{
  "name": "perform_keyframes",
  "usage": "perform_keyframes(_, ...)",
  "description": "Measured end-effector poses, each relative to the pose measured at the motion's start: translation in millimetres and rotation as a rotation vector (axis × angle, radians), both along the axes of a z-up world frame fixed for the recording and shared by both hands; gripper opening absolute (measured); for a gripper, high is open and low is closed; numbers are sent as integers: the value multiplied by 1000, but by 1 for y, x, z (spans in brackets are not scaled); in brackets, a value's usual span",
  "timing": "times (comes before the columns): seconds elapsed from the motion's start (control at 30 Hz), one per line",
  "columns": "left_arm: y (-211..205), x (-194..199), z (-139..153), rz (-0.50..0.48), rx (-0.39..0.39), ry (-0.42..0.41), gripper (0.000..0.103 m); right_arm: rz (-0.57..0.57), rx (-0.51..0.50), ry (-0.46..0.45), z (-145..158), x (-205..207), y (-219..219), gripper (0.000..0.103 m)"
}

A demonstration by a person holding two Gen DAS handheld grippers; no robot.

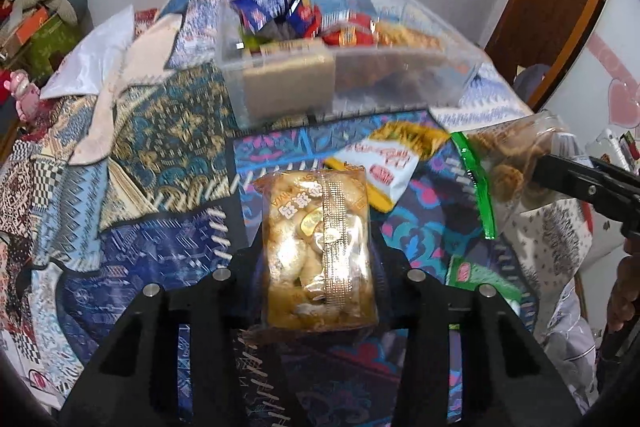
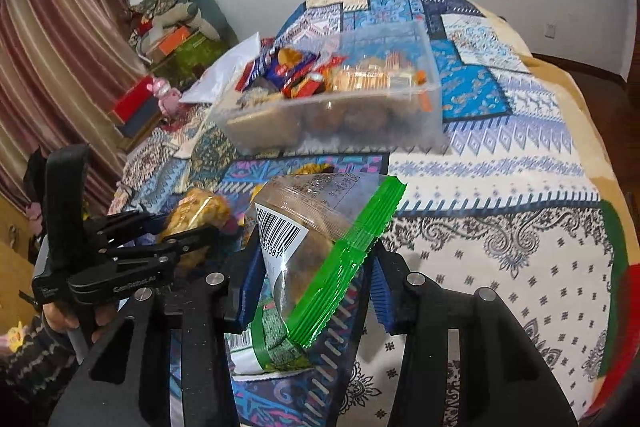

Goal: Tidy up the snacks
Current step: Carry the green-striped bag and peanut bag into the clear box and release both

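snack packs gripped, left gripper (image 1: 318, 259) golden pack (image 1: 318, 247), right gripper (image 2: 310, 279) green-sealed bag (image 2: 320, 251)

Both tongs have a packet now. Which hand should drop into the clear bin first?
Probably right. The right tongs grip the green-sealed bag already raised off the bedspread, while the left tongs grip the pastry packet lower down. The clear bin lies ahead of both.

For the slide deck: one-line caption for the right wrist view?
Right gripper clamps a green-sealed snack bag; clear snack bin waits ahead.
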State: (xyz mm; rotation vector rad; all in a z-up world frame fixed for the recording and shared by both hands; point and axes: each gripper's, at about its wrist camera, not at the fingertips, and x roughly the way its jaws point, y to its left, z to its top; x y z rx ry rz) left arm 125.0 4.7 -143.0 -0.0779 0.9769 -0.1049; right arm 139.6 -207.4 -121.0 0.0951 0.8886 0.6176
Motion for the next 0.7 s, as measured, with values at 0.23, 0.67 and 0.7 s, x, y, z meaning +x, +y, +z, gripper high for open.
perform_keyframes(0.23,2,15,39,6,-24,-73,44,-25,34,-44,21,14,-2,42)
perform_keyframes(0.67,5,76,78,17,-26,-156,44,-56,68,-118,55,66,2,42)
perform_keyframes(0.7,6,82,78,18,-28,-157,44,-58,69,-122,56,70,3,42)
